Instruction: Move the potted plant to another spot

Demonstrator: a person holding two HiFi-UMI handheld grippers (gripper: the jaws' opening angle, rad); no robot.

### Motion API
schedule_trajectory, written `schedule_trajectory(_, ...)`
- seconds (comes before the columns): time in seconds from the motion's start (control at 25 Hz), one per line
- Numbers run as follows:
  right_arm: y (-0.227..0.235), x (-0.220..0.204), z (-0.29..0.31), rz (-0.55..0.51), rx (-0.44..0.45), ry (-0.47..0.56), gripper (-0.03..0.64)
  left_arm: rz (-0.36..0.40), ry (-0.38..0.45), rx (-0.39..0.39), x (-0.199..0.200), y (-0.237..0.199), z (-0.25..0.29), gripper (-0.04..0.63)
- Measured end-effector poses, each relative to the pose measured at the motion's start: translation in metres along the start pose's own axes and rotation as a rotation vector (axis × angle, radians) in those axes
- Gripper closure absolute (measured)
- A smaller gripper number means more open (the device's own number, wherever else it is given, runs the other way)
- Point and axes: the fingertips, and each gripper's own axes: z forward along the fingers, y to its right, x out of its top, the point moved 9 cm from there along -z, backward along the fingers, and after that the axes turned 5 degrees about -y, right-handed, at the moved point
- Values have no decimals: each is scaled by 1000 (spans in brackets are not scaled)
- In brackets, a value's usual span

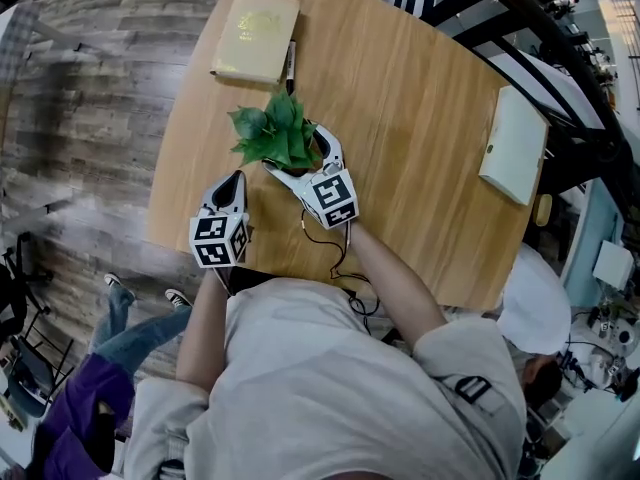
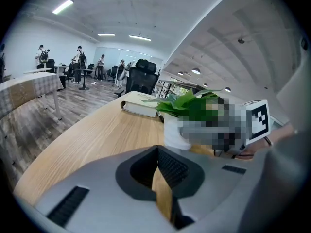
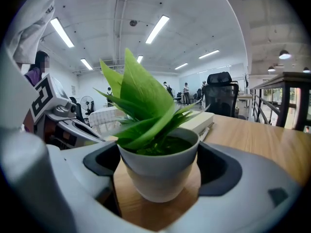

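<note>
Bench (image 1: 400, 118) is a big light-wood top with rounded corners, and you're standing at its near edge with both arms out over it. Your right gripper (image 1: 305, 156) is the one working: its jaws are spread wide, one on each side of the potted plant (image 1: 275, 133). In the right gripper view both dark pads sit against the white pot just under the rim, so it's clamped on the pot. The pot is upright and its base looks to be down on the wood, green leaves standing well above the rim. Your left gripper (image 1: 236, 180) is just beside it on your left, near the bench edge and apart from the pot. Its jaws are together at the tips with nothing between them; only a thin sliver of bench shows through lower down in the left gripper view. The plant is in the left-centre part of the bench. A pale yellow book (image 1: 256, 36) lies flat beyond it near the far corner. A white book (image 1: 514, 145) lies well apart at the right edge. A dark pen (image 1: 291, 64) lies along the yellow book's right side, between that book and the leaves.
</note>
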Motion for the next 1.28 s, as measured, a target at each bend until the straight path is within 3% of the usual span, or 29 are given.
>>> schedule_trajectory(0.84, -10, -43, -24, 33, -26, -127, 131, -12, -33, -32, -11, 5, 0, 583)
schedule_trajectory(1.04, -10, -53, -40, 42, -71, -167, 220, -1, -41, -66, -12, 10, 5, 583)
schedule_trajectory(1.28, -14, -63, -66, 89, -177, -170, 429, 44, -66, -113, -15, 20, 9, 583)
